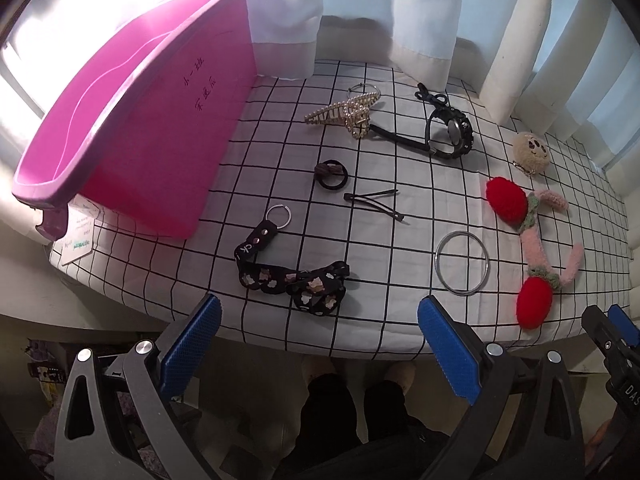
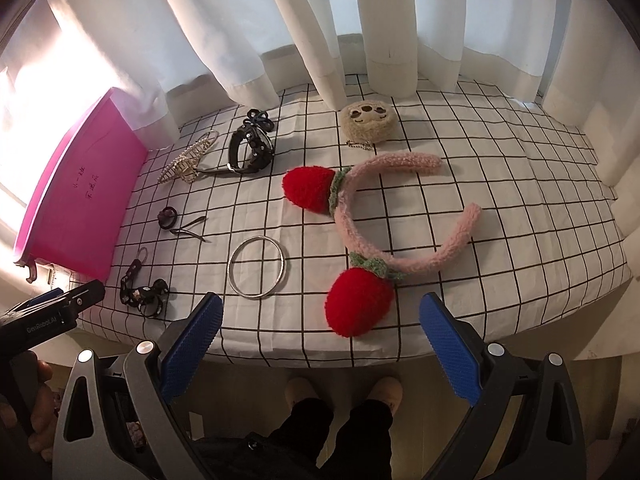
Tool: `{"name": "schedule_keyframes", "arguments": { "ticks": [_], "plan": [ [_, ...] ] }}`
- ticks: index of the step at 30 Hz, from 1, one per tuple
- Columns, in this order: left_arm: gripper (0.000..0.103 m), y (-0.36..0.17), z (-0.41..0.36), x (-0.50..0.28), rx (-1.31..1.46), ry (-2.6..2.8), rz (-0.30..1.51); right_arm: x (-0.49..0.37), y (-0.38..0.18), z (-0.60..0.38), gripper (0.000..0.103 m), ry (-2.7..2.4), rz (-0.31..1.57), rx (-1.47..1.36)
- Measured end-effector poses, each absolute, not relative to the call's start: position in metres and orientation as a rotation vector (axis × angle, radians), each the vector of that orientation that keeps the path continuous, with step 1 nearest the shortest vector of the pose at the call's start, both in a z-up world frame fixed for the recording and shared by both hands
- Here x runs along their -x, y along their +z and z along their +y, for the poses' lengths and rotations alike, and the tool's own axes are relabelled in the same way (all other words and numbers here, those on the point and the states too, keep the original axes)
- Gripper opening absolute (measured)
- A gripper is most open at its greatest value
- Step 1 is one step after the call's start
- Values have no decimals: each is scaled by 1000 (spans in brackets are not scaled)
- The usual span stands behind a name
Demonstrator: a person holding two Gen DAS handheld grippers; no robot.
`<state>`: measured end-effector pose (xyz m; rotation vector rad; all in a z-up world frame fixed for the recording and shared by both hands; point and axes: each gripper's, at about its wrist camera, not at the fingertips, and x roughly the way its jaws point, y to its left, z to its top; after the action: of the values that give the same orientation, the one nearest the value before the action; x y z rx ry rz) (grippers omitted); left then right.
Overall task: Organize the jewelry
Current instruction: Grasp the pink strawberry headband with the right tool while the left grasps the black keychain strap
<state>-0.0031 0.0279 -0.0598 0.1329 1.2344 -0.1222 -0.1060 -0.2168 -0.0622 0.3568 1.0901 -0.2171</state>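
A pink bin (image 1: 132,136) (image 2: 76,196) stands at the table's left. On the checked cloth lie a floral black bow with a key-ring strap (image 1: 292,280) (image 2: 142,288), a silver bangle (image 1: 462,262) (image 2: 256,266), a black hair tie (image 1: 331,174), two dark hairpins (image 1: 374,202), a pearl claw clip (image 1: 344,114) (image 2: 186,160), a black watch (image 1: 450,132) (image 2: 250,150), a plush coin purse (image 1: 531,148) (image 2: 366,120) and a pink strawberry headband (image 1: 532,248) (image 2: 372,220). My left gripper (image 1: 320,344) is open at the near edge before the bow. My right gripper (image 2: 320,344) is open before the headband.
White curtains (image 2: 312,32) hang along the far edge and right side of the table. A paper tag (image 1: 78,236) lies under the bin's near corner. The person's legs and slippers (image 2: 344,392) show below the table's front edge.
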Motion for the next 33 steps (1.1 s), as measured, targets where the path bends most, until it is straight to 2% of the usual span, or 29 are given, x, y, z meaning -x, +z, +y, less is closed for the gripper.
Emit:
{"name": "schedule_keyframes", "arguments": {
  "ticks": [8,14,33],
  "plan": [
    [97,-102,60,-2,-43,-44,1204,106,-108,-244,94,-250,1116,-354],
    [97,-132,73,-5,10,-23,1225,88,-122,-249,94,-273,1073,-234],
    [97,-181,47,-14,5,-10,1220,39,-165,-253,94,-179,1106,-149]
  ]
}}
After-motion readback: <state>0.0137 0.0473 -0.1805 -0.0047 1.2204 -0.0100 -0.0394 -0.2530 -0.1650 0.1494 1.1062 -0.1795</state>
